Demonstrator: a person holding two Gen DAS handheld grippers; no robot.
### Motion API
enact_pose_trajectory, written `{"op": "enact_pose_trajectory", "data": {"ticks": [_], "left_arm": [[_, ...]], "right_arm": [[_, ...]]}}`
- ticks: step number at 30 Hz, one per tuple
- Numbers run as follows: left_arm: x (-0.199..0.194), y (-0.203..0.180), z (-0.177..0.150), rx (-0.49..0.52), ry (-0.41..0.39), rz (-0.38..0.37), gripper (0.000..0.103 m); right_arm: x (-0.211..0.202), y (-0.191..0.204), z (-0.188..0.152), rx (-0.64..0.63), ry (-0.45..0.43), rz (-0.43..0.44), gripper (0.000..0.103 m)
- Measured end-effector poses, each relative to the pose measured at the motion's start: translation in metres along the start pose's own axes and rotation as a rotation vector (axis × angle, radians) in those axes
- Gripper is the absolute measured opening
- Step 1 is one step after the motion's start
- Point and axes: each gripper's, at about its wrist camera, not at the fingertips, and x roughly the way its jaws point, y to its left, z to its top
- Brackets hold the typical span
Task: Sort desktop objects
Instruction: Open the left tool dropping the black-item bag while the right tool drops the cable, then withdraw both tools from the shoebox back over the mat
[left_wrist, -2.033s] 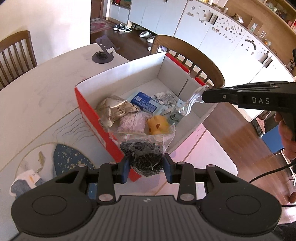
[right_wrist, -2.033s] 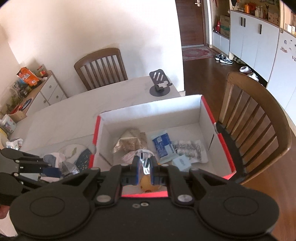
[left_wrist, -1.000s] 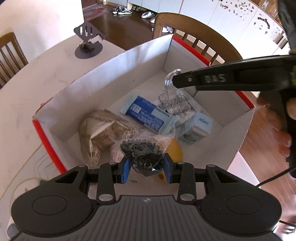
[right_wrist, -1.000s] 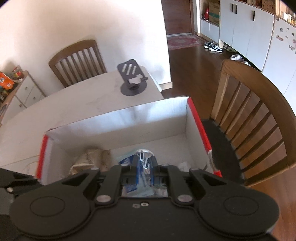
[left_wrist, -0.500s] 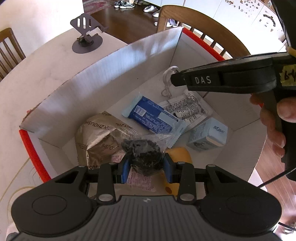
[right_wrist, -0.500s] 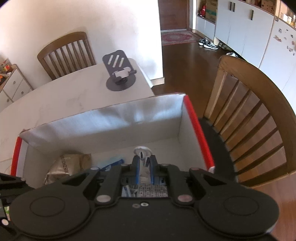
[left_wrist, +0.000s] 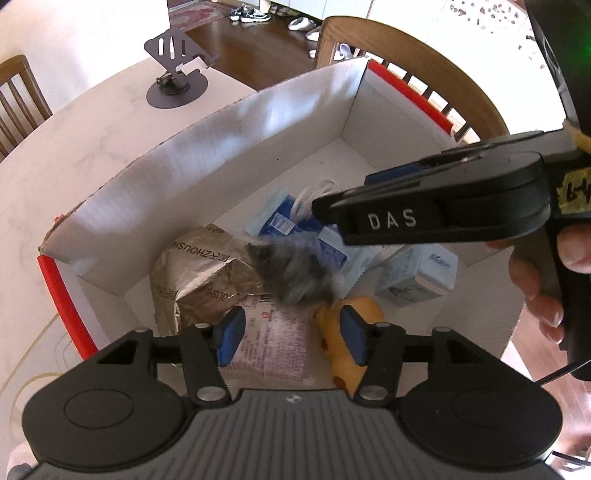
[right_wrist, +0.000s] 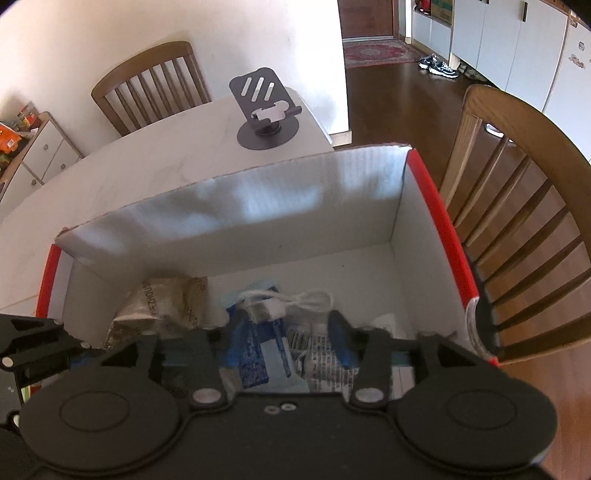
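Observation:
A red cardboard box (left_wrist: 236, 147) with a white inside stands on the table. My left gripper (left_wrist: 291, 338) hangs over it, its jaws opening. A clear bag of dark bits (left_wrist: 295, 273) is blurred just beyond the pads, loose and falling onto the packets below. My right gripper (right_wrist: 288, 336) is also over the box (right_wrist: 436, 221), its jaws opening. The white cable (right_wrist: 291, 301) lies free on a blue pack (right_wrist: 255, 354). In the left wrist view the right gripper (left_wrist: 343, 195) reaches in from the right, with the cable (left_wrist: 308, 199) at its tips.
In the box lie a brown foil packet (left_wrist: 199, 269), a yellow toy (left_wrist: 347, 332), a pale blue carton (left_wrist: 417, 277) and a printed packet (left_wrist: 273, 339). A dark phone stand (right_wrist: 266, 114) is on the table behind. Wooden chairs (right_wrist: 517, 206) stand close by.
Both grippers came over the box, sank a little and opened. The dark bag left the left jaws and drops; the white cable left the right jaws and lies on the blue pack.

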Motion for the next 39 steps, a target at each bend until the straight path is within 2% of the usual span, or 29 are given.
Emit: {"op": "enact_pose_trajectory", "data": {"ticks": [7, 17, 24, 26, 30, 33, 35, 39], "left_arm": [[-0.014, -0.005, -0.007, 0.0, -0.019, -0.024, 0.055], [-0.042, -0.01, -0.021, -0.003, -0.062, -0.054, 0.055], [-0.061, -0.011, -0.03, -0.008, -0.1, -0.066, 0.056], [-0.066, -0.011, -0.033, -0.011, -0.109, -0.065, 0.064], [-0.075, -0.012, -0.038, -0.011, -0.127, -0.053, 0.066], [-0.078, -0.011, -0.043, -0.014, -0.131, -0.051, 0.068], [-0.08, -0.011, -0.047, -0.014, -0.133, -0.045, 0.079], [-0.084, -0.01, -0.055, -0.023, -0.138, -0.054, 0.086]], "right_arm": [[-0.011, 0.001, -0.005, 0.013, 0.004, 0.005, 0.058], [-0.038, 0.006, -0.015, 0.022, -0.016, 0.009, 0.059], [-0.062, 0.013, -0.022, 0.01, -0.05, 0.025, 0.068], [-0.067, 0.015, -0.024, 0.011, -0.056, 0.023, 0.073], [-0.076, 0.016, -0.03, 0.015, -0.069, 0.03, 0.081], [-0.082, 0.016, -0.034, 0.025, -0.083, 0.025, 0.083], [-0.085, 0.016, -0.035, 0.037, -0.091, 0.021, 0.085], [-0.092, 0.019, -0.04, 0.045, -0.103, 0.025, 0.088]]}}
